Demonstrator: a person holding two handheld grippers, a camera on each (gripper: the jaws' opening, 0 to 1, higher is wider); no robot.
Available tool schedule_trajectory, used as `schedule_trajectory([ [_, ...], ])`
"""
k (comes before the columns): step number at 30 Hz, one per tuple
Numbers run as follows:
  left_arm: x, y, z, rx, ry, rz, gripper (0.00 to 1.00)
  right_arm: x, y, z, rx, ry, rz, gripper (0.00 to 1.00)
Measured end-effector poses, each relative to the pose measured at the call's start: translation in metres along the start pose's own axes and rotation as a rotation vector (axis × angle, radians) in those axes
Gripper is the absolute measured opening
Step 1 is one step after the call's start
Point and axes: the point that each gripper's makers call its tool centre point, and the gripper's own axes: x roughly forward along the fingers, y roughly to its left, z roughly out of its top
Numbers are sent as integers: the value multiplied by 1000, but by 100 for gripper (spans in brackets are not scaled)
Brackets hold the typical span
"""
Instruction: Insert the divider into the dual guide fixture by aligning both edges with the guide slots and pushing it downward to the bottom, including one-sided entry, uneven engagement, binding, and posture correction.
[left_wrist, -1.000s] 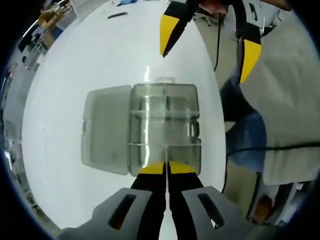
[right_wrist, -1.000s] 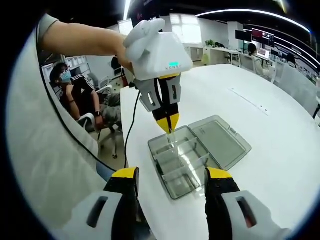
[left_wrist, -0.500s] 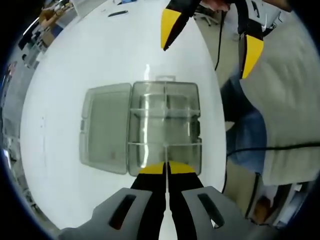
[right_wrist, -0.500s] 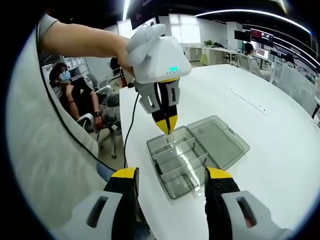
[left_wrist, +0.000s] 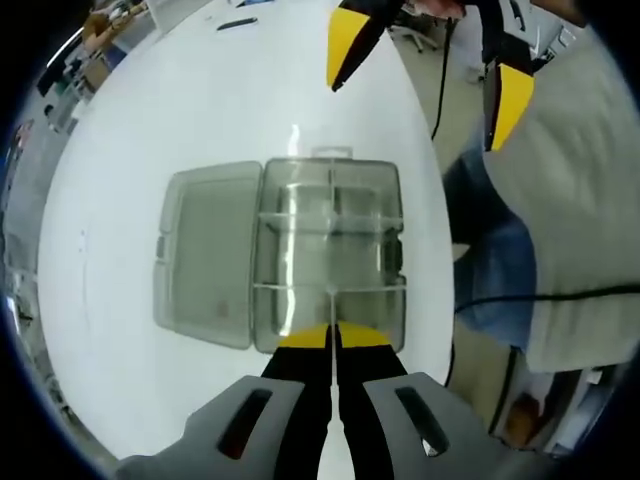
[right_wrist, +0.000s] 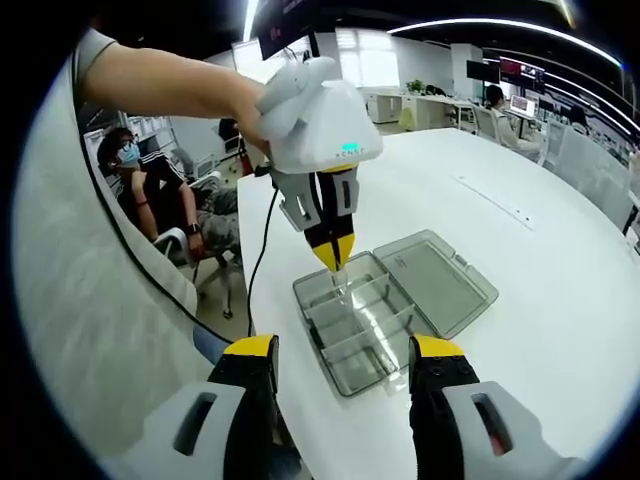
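A clear plastic box (left_wrist: 330, 250) with guide slots and fixed partitions lies on the white table (left_wrist: 200, 110), its lid (left_wrist: 205, 255) folded open beside it. My left gripper (left_wrist: 334, 336) is shut on a thin clear divider (left_wrist: 333, 308), seen edge-on over the box's near wall. In the right gripper view the left gripper (right_wrist: 333, 258) hangs tips-down above the box (right_wrist: 355, 320), with the divider (right_wrist: 340, 282) a faint glint below its tips. My right gripper (right_wrist: 343, 350) is open and empty, held back from the box near the table edge. It also shows as the right gripper (left_wrist: 425, 65) beyond the box.
The table edge runs close to the box on the side of the person's blue trouser leg (left_wrist: 490, 270). A black cable (right_wrist: 262, 250) hangs from the left gripper. A seated person (right_wrist: 150, 190) is beyond the table edge. A dark strip (right_wrist: 497, 200) lies farther across the table.
The box looks slightly larger in the left gripper view, so the left gripper has come a little closer to it. The right gripper stays open and has drifted slightly away.
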Motion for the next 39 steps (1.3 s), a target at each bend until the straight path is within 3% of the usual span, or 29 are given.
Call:
schedule_trajectory([
  [39, 18, 1, -5, 17, 17, -3, 0, -5, -4, -6, 17, 1, -12, 49],
])
